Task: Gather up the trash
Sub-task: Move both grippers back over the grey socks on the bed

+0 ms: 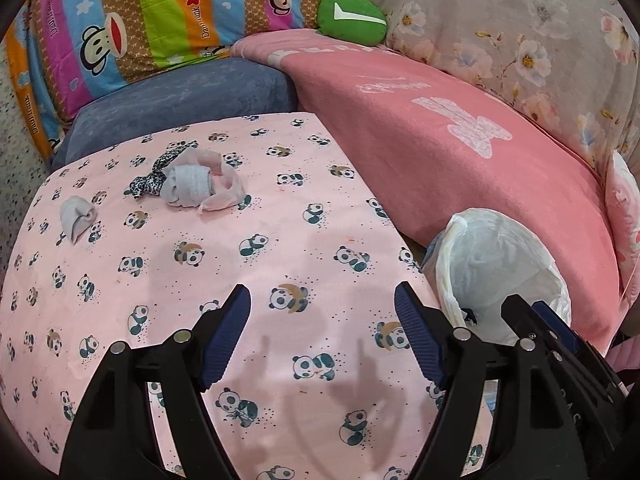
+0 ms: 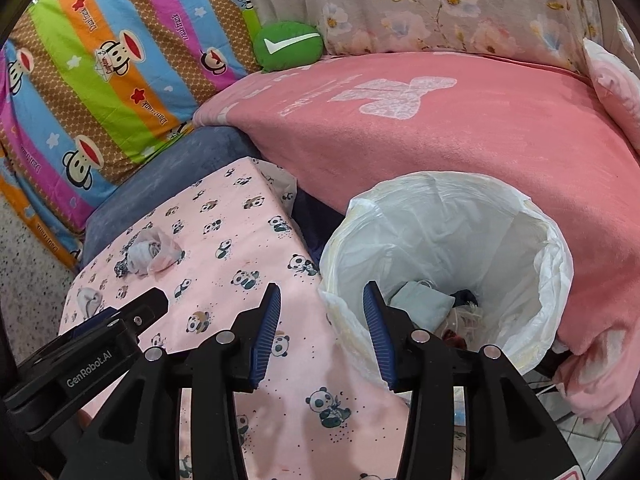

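**Trash remaining on panda cloth; bin partly filled**

Grippers both sit with fingers spread and nothing between them. Left gripper (image 1: 322, 334) hangs above the pink panda-print cloth (image 1: 256, 264), its blue pads clear of the fabric. Right gripper (image 2: 322, 334) is held over the near rim of the trash bin (image 2: 536, 240), straddling the boundary between cloth edge and bin liner; it also appears at the lower right of the left wrist view (image 1: 536, 320).

Trash on the cloth, far left area: a clump (image 1: 192, 182) made up of a grey wad, a pale pink wrapper and a black-and-white spotted strip, all touching one another. A single small grey wad (image 1: 77, 216) lies apart from it, nearer the left edge of the cloth. Both items are well apart from either gripper.

Bin stands just beside the right edge of the cloth-covered surface, lined with a white plastic bag. Contents visible at the bottom: a grey-green piece, a dark piece and some pale scraps; further detail cannot be made out.

Surroundings: pink blanket (image 2: 460, 128) behind the bin, blue cushion (image 1: 180, 100), striped monkey-print pillow (image 1: 160, 12), green round cushion (image 2: 289, 45), floral bedding (image 1: 520, 28).
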A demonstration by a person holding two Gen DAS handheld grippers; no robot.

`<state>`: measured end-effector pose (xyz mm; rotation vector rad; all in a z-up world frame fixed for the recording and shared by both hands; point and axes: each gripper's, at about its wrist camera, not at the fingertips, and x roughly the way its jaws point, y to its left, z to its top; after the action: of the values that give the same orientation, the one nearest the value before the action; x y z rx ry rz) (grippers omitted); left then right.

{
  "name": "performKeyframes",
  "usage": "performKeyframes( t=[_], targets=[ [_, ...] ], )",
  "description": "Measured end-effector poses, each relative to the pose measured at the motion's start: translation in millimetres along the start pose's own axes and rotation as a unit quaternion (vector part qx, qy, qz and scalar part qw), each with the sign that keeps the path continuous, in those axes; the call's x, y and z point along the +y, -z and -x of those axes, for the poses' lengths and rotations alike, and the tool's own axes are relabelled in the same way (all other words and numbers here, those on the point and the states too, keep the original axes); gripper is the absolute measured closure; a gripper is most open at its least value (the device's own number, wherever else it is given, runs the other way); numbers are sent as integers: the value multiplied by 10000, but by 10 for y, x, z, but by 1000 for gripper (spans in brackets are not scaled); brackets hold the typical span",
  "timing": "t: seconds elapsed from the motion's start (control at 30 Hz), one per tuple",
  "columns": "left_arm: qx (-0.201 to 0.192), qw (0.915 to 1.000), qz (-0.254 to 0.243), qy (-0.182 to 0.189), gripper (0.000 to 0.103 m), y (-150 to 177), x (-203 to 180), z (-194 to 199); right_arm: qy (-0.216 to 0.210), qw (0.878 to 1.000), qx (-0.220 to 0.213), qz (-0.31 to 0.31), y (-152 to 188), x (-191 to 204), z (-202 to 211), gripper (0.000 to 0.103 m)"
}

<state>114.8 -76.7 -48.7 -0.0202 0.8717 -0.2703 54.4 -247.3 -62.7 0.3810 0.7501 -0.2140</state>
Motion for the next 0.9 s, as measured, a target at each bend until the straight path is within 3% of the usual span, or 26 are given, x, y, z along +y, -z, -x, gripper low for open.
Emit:
performKeyframes(
  t=[0.17,0.3,0.7,0.9],
  targets=[
    [-6,9997,139,-183,31,49,241,11,-26,9999,42,160,83,215,-23,53],
    [-42,9988,195,-452,25,76,465,23,-83,9995,130,286,143,368,-74,52],
    [-40,9916,906,-918,25,103,1443,69,-282,9963,347,737,312,985,-237,52],
    [-64,9861,1196,-1154,25,109,1921,91,-390,9936,379,987,354,1352,-313,46]
  ],
)
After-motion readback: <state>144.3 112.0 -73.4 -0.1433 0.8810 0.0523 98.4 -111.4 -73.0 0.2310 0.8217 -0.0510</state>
